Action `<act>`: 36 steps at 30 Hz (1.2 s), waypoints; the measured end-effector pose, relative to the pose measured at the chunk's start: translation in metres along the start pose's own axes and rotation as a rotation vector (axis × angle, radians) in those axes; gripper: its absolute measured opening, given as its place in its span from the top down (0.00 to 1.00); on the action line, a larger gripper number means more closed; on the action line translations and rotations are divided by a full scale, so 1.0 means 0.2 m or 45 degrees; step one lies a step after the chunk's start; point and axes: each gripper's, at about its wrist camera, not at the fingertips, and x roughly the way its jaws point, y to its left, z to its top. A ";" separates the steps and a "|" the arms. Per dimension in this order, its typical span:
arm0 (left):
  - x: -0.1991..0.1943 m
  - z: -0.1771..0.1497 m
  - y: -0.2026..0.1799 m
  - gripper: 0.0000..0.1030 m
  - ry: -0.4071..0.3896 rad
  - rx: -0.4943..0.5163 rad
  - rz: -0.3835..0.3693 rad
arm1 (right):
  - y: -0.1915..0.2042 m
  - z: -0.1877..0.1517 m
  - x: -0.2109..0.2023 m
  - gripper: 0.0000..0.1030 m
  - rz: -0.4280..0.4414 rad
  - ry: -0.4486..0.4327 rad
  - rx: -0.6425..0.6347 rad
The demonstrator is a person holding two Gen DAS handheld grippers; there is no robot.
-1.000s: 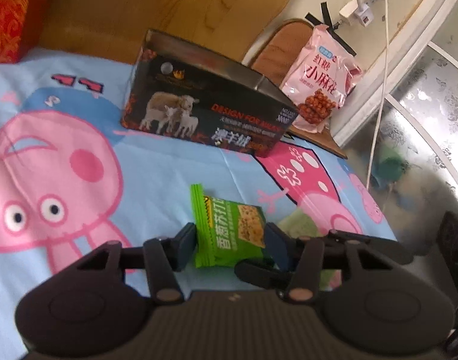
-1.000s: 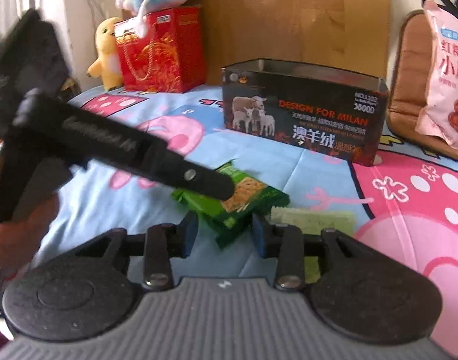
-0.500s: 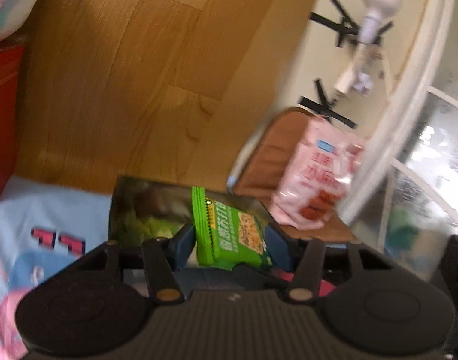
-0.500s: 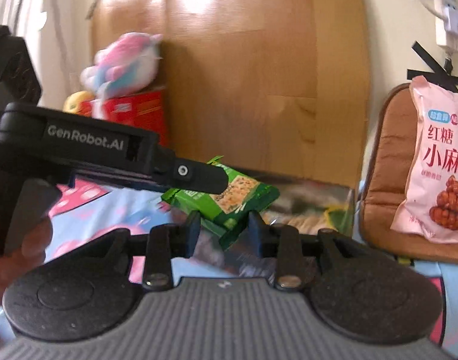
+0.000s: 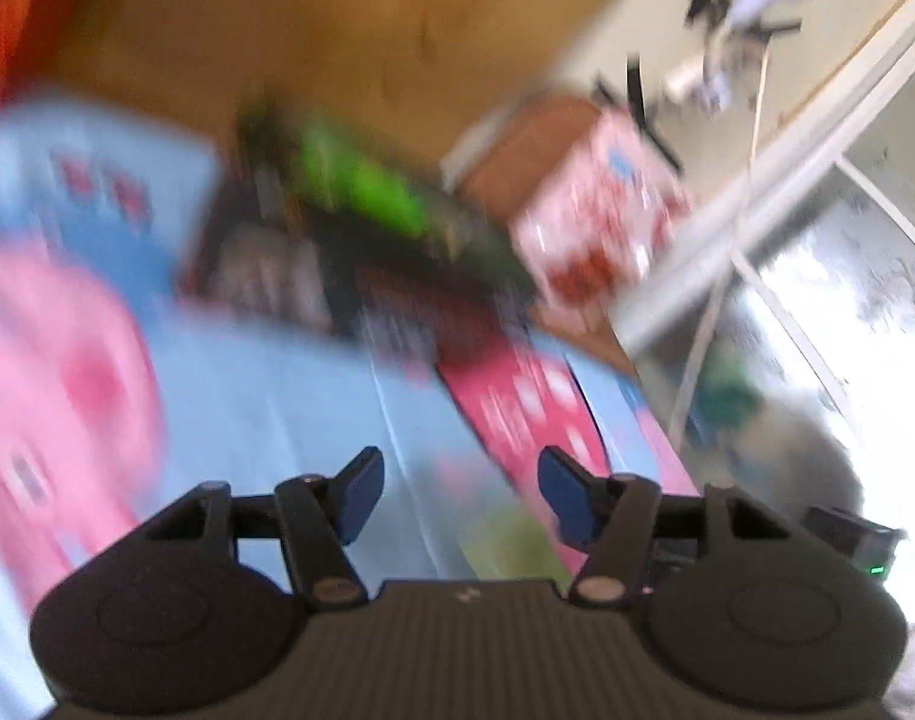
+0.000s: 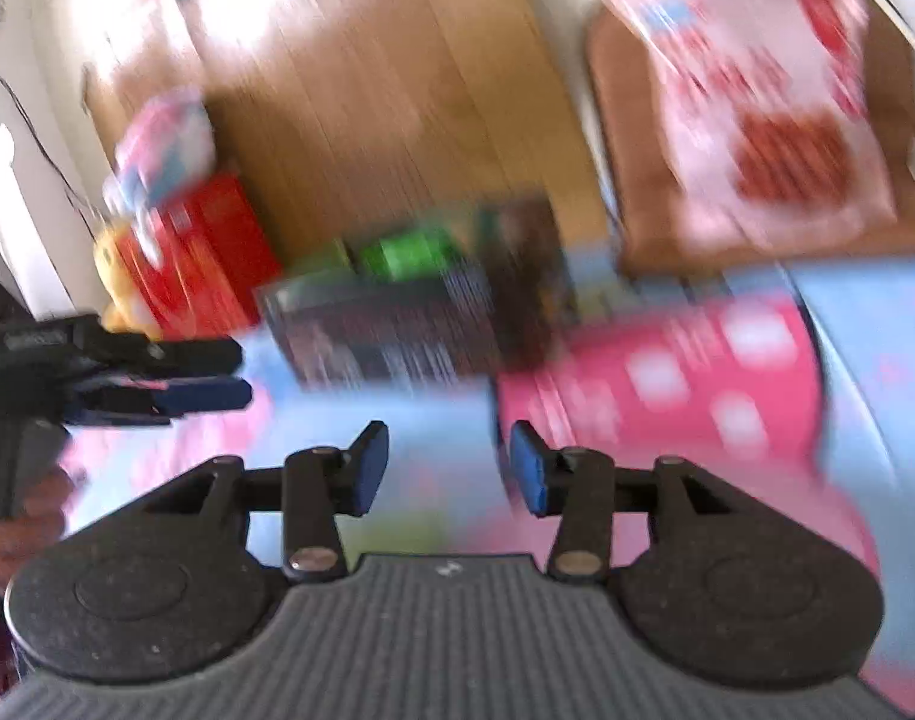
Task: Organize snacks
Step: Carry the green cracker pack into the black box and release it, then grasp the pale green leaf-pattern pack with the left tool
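Both views heavily blurred. My left gripper (image 5: 460, 495) is spread wide with nothing between its fingers; same for my right gripper (image 6: 449, 468). Green snack packet (image 5: 361, 195) sits inside the dark open box (image 5: 313, 264) toward the far edge of the cartoon bedsheet (image 5: 289, 396). Pink snack bag (image 6: 763, 96) leans on the brown cushion (image 6: 625, 138) past the sheet's far right corner.

Left gripper (image 5: 457, 495) jaws now apart, empty; green snack packet (image 5: 361, 192) apparently inside dark box (image 5: 349, 282).
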 end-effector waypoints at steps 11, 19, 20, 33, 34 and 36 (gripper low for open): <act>-0.10 -0.28 -0.02 0.52 0.040 0.063 0.126 | 0.34 -0.27 -0.06 0.52 0.157 0.097 -0.001; -0.34 -0.28 0.07 0.45 -0.084 0.077 0.362 | 0.62 -0.33 -0.09 0.53 0.362 0.141 -0.256; -0.36 -0.29 0.08 0.44 -0.091 0.077 0.378 | 0.60 -0.31 -0.11 0.53 0.349 0.119 -0.256; -0.40 -0.39 0.09 0.44 -0.039 -0.085 0.198 | 0.45 -0.25 -0.06 0.39 0.167 0.089 -0.462; -0.37 -0.39 0.08 0.44 -0.022 -0.089 0.183 | 0.46 -0.25 -0.04 0.39 0.167 0.100 -0.486; -0.34 -0.39 0.07 0.43 -0.005 -0.085 0.160 | 0.46 -0.26 -0.01 0.37 0.181 0.114 -0.523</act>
